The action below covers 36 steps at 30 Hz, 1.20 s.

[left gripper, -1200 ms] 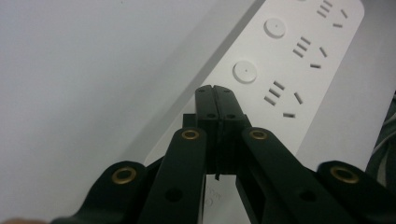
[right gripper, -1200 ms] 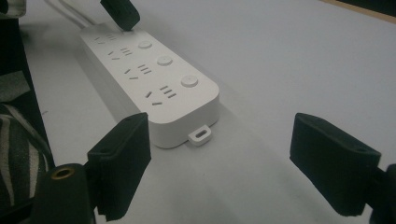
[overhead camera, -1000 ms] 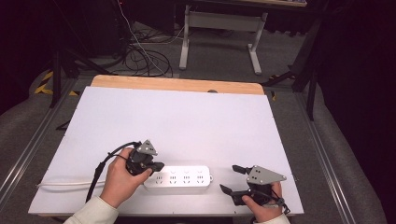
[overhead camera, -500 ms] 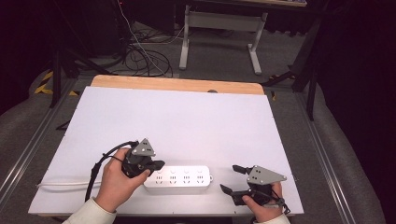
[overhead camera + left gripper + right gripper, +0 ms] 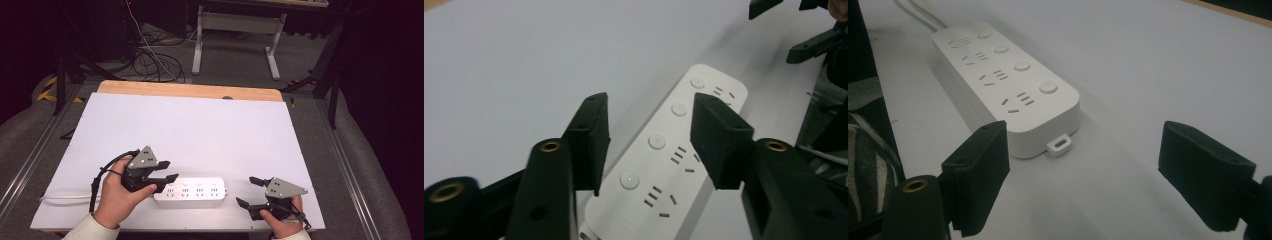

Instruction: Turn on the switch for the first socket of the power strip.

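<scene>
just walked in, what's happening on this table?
A person works a white power strip on the white table with two handheld grippers. The left gripper hangs over the strip's cable end; its jaws have just been opening and nothing is pinched between them. The right gripper waits open beside the other end, apart from it.

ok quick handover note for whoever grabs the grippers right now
Left gripper: jaws have just been opening, now apart, nothing between them, poised over the cord end of the power strip.
Right gripper: open, empty, beside the strip's other end, not touching.
Power strip: flat near the front edge of the white table, cord trailing left.
Done: left has let go.
Left: probably regrasp or press a switch.
</scene>
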{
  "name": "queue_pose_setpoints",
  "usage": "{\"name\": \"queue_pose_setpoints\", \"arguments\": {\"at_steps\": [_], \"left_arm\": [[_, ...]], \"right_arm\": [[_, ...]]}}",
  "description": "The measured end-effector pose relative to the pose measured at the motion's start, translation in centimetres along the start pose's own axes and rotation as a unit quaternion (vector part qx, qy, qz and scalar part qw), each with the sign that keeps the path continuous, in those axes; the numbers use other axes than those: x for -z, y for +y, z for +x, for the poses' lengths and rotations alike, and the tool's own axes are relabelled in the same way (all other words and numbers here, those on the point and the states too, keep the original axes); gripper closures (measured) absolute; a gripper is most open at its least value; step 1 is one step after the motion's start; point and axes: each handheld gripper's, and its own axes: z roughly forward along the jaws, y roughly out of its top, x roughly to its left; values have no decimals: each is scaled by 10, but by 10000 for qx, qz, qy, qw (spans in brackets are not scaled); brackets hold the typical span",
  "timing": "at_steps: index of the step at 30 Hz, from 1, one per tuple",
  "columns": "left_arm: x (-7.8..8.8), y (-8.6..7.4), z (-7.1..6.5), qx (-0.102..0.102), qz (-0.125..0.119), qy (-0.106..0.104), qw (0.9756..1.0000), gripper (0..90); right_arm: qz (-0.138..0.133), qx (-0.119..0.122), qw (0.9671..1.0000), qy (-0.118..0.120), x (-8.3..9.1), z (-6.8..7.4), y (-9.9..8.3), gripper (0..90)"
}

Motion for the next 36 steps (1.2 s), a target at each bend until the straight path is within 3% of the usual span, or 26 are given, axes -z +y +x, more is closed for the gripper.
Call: {"name": "queue_pose_setpoints", "arguments": {"at_steps": [4, 11, 15, 19, 36], "left_arm": [[9, -2, -2, -179, -410, 4, 9990, 338], [25, -14, -2, -151, -762, 83, 9969, 179], [34, -25, 4, -64, -880, 79, 9961, 169], [42, -37, 11, 192, -1115, 66, 9936, 157], [59, -82, 17, 45, -1170, 531, 9917, 140]], "right_arm": [[9, 0, 10000, -8, 0, 0, 0, 206], [-34, -14, 10000, -3, 1, 0, 0, 204], [-21, -4, 10000, -11, 1, 0, 0, 204], [-15, 0, 10000, -9, 1, 0, 0, 202], [7, 7, 10000, -1, 1, 0, 0, 176]]}}
